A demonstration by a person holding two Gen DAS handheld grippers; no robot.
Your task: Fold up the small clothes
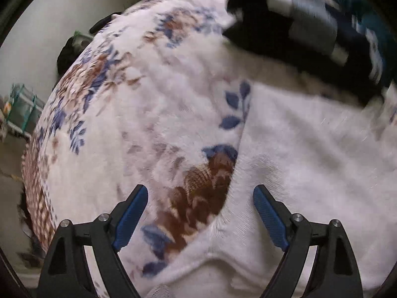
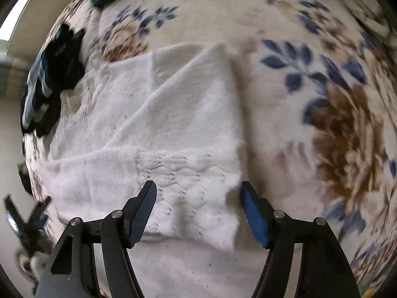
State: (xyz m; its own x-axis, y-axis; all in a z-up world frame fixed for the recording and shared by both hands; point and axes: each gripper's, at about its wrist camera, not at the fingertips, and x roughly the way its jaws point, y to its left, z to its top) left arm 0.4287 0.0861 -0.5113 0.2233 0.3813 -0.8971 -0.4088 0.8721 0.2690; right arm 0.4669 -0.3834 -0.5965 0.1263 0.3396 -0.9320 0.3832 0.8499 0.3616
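Note:
A white knit garment point(image 2: 158, 124) lies spread on a floral blanket point(image 2: 335, 114). In the left wrist view the garment point(image 1: 310, 161) fills the right half, its left edge running between the fingers. My left gripper point(image 1: 200, 193) is open and empty, just above that edge. My right gripper point(image 2: 198, 190) is open and empty, over the garment's near right corner, which is folded over. The left gripper also shows blurred at the lower left of the right wrist view point(image 2: 27, 213).
A dark pile of clothes with grey and teal stripes point(image 1: 310, 32) lies on the blanket point(image 1: 124, 99) beyond the white garment; it also shows in the right wrist view point(image 2: 49, 82). The bed's left edge drops to the floor, where a green rack point(image 1: 22, 109) stands.

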